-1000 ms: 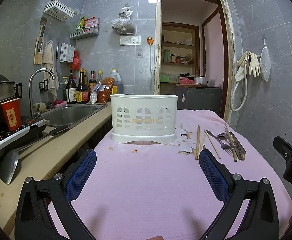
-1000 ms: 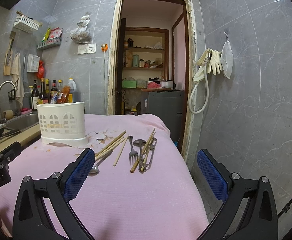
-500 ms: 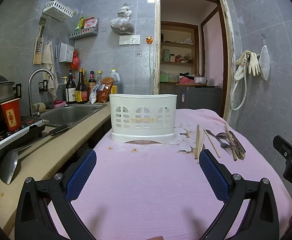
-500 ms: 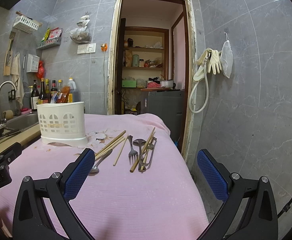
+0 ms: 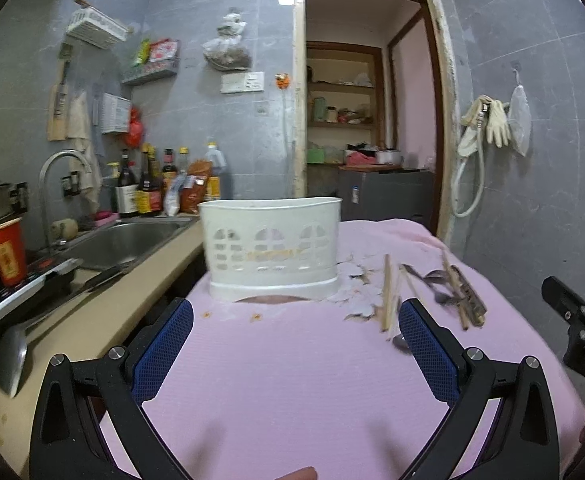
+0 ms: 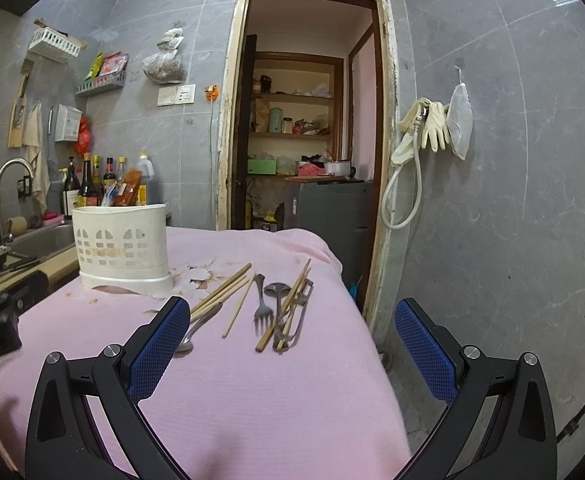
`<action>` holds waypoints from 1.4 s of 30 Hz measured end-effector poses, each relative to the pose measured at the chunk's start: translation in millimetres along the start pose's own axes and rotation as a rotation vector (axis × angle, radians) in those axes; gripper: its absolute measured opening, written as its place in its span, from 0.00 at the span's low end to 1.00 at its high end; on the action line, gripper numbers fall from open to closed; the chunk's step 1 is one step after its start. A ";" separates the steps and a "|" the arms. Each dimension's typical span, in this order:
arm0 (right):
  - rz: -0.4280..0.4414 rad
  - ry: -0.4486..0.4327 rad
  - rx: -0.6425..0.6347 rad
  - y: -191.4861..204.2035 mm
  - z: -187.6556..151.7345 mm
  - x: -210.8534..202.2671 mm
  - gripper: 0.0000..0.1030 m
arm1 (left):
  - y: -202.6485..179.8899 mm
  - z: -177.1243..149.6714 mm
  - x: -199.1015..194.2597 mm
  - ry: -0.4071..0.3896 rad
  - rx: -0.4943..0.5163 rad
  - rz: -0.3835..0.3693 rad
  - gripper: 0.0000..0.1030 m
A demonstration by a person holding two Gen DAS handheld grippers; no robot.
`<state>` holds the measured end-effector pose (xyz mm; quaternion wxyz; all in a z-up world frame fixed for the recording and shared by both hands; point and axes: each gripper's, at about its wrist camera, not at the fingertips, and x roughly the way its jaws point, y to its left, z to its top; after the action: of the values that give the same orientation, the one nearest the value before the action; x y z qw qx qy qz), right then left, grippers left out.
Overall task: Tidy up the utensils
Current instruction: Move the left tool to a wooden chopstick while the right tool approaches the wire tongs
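Spreading across both views, a pink cloth covering the table, worn through in a pale flaky patch just beside the holder. Standing upright toward the far left of that cloth, a white plastic utensil holder with arched cut-outs, nothing showing above its rim. Running alongside on the left, a beige counter with a steel sink, a curved tap, bottles lined up at the wall and a red paper cup nearer the camera. Hovering low over the cloth, the left gripper, jaws spread wide, gripping nothing, pointing straight at the holder. Hanging likewise, the right gripper, blue pads far apart, empty, facing the loose utensils. Lying scattered to the right of the holder, well apart from it: wooden chopsticks fanned out and crossing, a metal fork tines toward the camera, a spoon beside it, another spoon partly tucked behind the right gripper's left finger, and a further metal piece tangled among the chopsticks, too small to identify.
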<state>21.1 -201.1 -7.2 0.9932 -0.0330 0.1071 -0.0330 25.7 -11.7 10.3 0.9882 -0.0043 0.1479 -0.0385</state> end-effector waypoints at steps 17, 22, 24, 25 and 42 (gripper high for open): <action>0.114 0.138 -0.045 -47.2 46.2 95.6 0.99 | -12.4 60.8 104.1 0.222 0.063 -0.239 0.94; 0.148 0.237 -0.013 -53.5 50.3 135.2 0.80 | -31.0 62.2 139.2 0.296 0.137 -0.303 0.66; 0.164 0.285 0.005 -55.7 49.9 149.8 0.75 | -38.2 61.4 154.7 0.331 0.157 -0.335 0.57; 0.170 0.302 0.013 -56.4 48.9 155.0 0.70 | -41.9 60.7 162.3 0.351 0.165 -0.353 0.52; 0.204 0.603 0.136 -63.3 20.8 234.7 0.33 | -70.3 36.9 279.7 0.602 0.193 -0.381 0.21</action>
<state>250.6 -280.0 -31.7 0.9148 0.0555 0.3967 0.0512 297.9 -103.6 -34.7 0.8715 0.0728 0.4241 -0.2350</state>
